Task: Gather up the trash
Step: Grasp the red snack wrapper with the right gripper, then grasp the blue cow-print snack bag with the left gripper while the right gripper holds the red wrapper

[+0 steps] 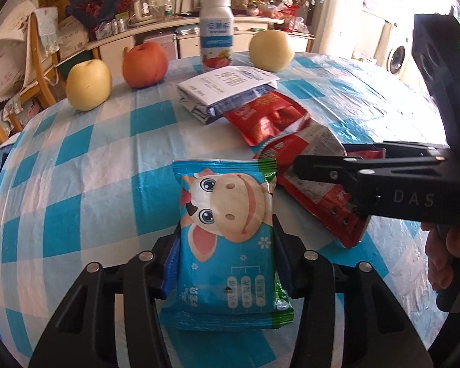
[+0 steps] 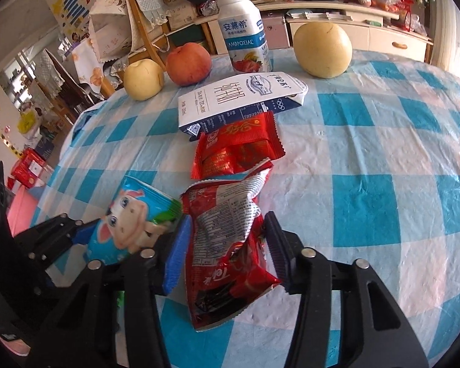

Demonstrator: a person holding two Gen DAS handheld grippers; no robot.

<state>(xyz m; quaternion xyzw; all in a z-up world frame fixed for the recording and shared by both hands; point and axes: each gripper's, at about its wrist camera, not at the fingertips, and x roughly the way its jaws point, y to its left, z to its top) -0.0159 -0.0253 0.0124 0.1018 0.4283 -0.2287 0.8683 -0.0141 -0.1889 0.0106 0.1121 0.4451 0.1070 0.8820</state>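
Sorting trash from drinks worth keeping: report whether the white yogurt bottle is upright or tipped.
Upright. The white yogurt bottle stands on its base on the checked tablecloth, cap on top, behind the flat-lying milk carton.

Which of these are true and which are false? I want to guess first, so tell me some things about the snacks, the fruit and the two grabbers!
1. The left gripper has the blue cow wrapper between its fingers. True.
2. The right gripper is around the red apple. False: it is around a crumpled red and silver wrapper.
3. The white yogurt bottle is standing upright. True.
4. There are three red apples on the table. False: one red apple and two yellow fruits.
5. The white milk carton lies flat on the checked tablecloth. True.
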